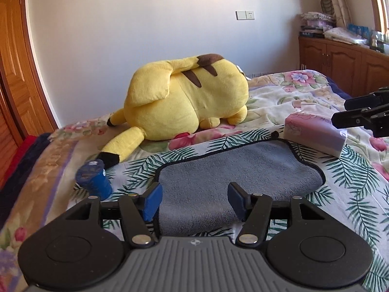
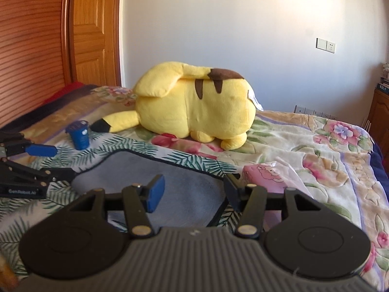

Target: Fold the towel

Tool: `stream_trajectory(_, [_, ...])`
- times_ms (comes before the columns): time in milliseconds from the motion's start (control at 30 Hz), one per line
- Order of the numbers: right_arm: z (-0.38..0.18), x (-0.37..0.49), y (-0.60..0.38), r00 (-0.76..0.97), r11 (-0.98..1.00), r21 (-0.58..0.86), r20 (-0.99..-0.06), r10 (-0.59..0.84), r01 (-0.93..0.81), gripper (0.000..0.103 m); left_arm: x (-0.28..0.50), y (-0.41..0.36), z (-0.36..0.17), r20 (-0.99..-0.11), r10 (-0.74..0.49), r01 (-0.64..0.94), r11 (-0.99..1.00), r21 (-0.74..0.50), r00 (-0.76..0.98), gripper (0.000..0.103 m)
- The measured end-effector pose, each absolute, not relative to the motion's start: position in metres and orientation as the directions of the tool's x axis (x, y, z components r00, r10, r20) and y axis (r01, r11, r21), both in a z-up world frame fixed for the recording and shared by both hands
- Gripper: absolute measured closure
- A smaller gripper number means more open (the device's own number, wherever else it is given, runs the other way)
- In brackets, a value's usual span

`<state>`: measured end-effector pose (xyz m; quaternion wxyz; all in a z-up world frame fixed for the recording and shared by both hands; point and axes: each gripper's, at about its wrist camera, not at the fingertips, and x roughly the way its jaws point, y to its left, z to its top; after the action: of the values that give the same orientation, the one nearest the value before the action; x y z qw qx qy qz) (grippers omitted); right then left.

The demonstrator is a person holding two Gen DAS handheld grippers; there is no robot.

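Note:
A grey towel (image 1: 233, 170) with a dark trim lies on a palm-leaf cloth (image 1: 352, 170) on the bed. It also shows in the right wrist view (image 2: 184, 185). My left gripper (image 1: 194, 202) is open, its blue pads spread above the towel's near edge, holding nothing. My right gripper (image 2: 192, 192) is open over the towel's right near corner, holding nothing. The right gripper also shows at the right edge of the left wrist view (image 1: 359, 114). The left gripper shows at the left of the right wrist view (image 2: 43, 160).
A big yellow plush toy (image 1: 187, 102) lies behind the towel. A blue cup (image 1: 93, 178) stands left of the towel. A pink tissue pack (image 1: 316, 131) lies at the towel's far right. A wooden wardrobe (image 2: 48, 36) stands at the left, a wooden cabinet (image 1: 340, 58) at the far right.

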<state>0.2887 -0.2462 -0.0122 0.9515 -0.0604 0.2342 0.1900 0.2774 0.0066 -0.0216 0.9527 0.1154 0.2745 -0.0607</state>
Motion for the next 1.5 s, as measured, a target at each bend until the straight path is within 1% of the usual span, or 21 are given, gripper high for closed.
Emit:
stream_trajectory(100, [-0.006,0.276,-0.246,0.820,0.921,-0.019,-0.464,0.336,-0.388,0.048,0.265,0.009,-0.013,-0.535,-0.053,0.182,0.965,0.191,0.843,0.061])
stream_trajectory(233, [-0.001,0.261,-0.247,0.820,0.923,-0.009,-0.461,0.338,-0.385,0.048,0.249,0.012,-0.004,-0.525,-0.048,0.179,0.963,0.202,0.850,0.056])
stream_trajectory(367, [0.005,0.249,-0.248,0.823,0.924,-0.009,-0.458,0.336,-0.382,0.048,0.232,0.015,0.004,-0.520,-0.053,0.181,0.963,0.199,0.853,0.054])
stream_trajectory(433, [0.008,0.243,-0.248,0.824,0.925,-0.009,-0.457,0.334,-0.380,0.048,0.225,0.015,0.008,-0.517,-0.054,0.179,0.964,0.195,0.854,0.050])
stream_trajectory(567, [0.015,0.230,-0.250,0.830,0.929,-0.007,-0.452,0.326,-0.369,0.048,0.206,0.015,0.016,-0.513,-0.063,0.179,0.967,0.180,0.856,0.045])
stream_trajectory(633, [0.018,0.222,-0.251,0.833,0.934,0.002,-0.452,0.320,-0.357,0.048,0.198,0.015,0.021,-0.511,-0.067,0.178,0.969,0.172,0.857,0.038])
stream_trajectory(800, [0.027,0.204,-0.252,0.839,0.941,0.008,-0.451,0.304,-0.338,0.046,0.179,0.012,0.037,-0.500,-0.069,0.171,0.972,0.161,0.863,0.030])
stream_trajectory(833, [0.030,0.201,-0.252,0.840,0.943,0.011,-0.449,0.303,-0.334,0.043,0.174,0.011,0.040,-0.496,-0.073,0.172,0.973,0.157,0.865,0.027])
stream_trajectory(867, [0.032,0.198,-0.253,0.842,0.944,0.015,-0.448,0.301,-0.330,0.038,0.170,0.011,0.044,-0.492,-0.076,0.172,0.973,0.155,0.868,0.024])
stream_trajectory(900, [0.035,0.194,-0.254,0.844,0.946,0.018,-0.446,0.297,-0.324,0.036,0.166,0.011,0.048,-0.486,-0.075,0.170,0.974,0.153,0.870,0.020])
stream_trajectory(933, [0.037,0.190,-0.254,0.847,0.948,0.018,-0.444,0.293,-0.319,0.031,0.161,0.011,0.052,-0.480,-0.070,0.162,0.975,0.152,0.874,0.017])
stream_trajectory(967, [0.040,0.185,-0.255,0.850,0.949,0.016,-0.440,0.291,-0.316,0.023,0.156,0.011,0.055,-0.474,-0.062,0.151,0.977,0.151,0.878,0.016])
stream_trajectory(1067, [0.046,0.173,-0.255,0.858,0.949,0.013,-0.424,0.289,-0.314,0.012,0.144,0.012,0.063,-0.468,-0.068,0.143,0.981,0.128,0.881,0.016])
stream_trajectory(1100, [0.047,0.170,-0.256,0.861,0.950,0.017,-0.418,0.290,-0.311,0.010,0.140,0.013,0.064,-0.467,-0.069,0.140,0.983,0.120,0.881,0.016])
stream_trajectory(1167, [0.048,0.163,-0.257,0.863,0.952,0.032,-0.414,0.290,-0.305,0.000,0.132,0.014,0.068,-0.463,-0.069,0.134,0.985,0.110,0.884,0.016])
stream_trajectory(1367, [0.049,0.141,-0.258,0.874,0.956,0.044,-0.396,0.283,-0.289,0.000,0.108,0.011,0.077,-0.455,-0.077,0.139,0.985,0.103,0.887,0.016])
stream_trajectory(1500, [0.049,0.128,-0.260,0.876,0.958,0.052,-0.392,0.280,-0.283,0.000,0.095,0.006,0.081,-0.453,-0.068,0.140,0.982,0.128,0.889,0.016])
